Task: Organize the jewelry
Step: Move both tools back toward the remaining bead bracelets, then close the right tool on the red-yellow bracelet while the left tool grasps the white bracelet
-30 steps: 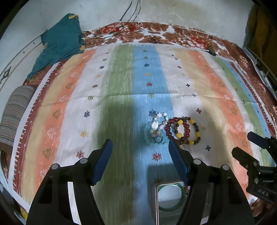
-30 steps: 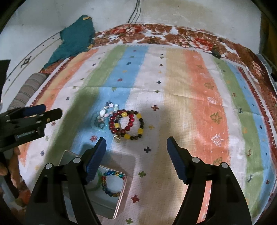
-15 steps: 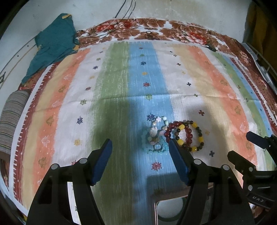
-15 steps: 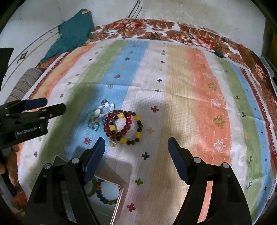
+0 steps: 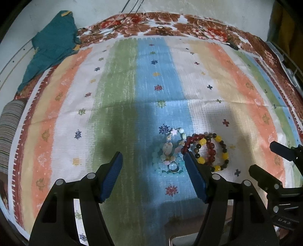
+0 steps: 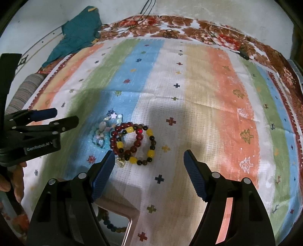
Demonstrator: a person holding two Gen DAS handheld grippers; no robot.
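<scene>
Bracelets lie together on the striped mat [image 5: 117, 98]: a pale shell-and-aqua bead pile [image 5: 168, 153] [image 6: 103, 132], a dark red bead bracelet [image 5: 210, 149] [image 6: 130, 140], and a yellow-and-dark bead bracelet [image 5: 221, 157] [image 6: 150, 149] overlapping it. My left gripper [image 5: 153, 176] [image 6: 66, 116] hangs open just short of the pale pile, its right finger beside the red beads. My right gripper [image 6: 149, 166] [image 5: 262, 157] is open too, with the yellow-and-dark bracelet just beyond its jaws. A mirrored box [image 6: 121, 210] [image 5: 181, 237] near the bottom edge holds a beaded bracelet [image 6: 111, 226].
A teal cloth [image 5: 51, 45] lies at the far left corner, and a striped roll [image 5: 9, 128] lies along the left side. Cables [image 5: 132, 5] run down the far wall. A floral sheet [image 5: 170, 20] borders the mat. A person's hand [image 6: 11, 181] holds the left gripper.
Both grippers have moved forward and down toward the bracelets, which now sit closer to the fingertips. The box has slid to the bottom edge of both views. The jaws stay apart.
</scene>
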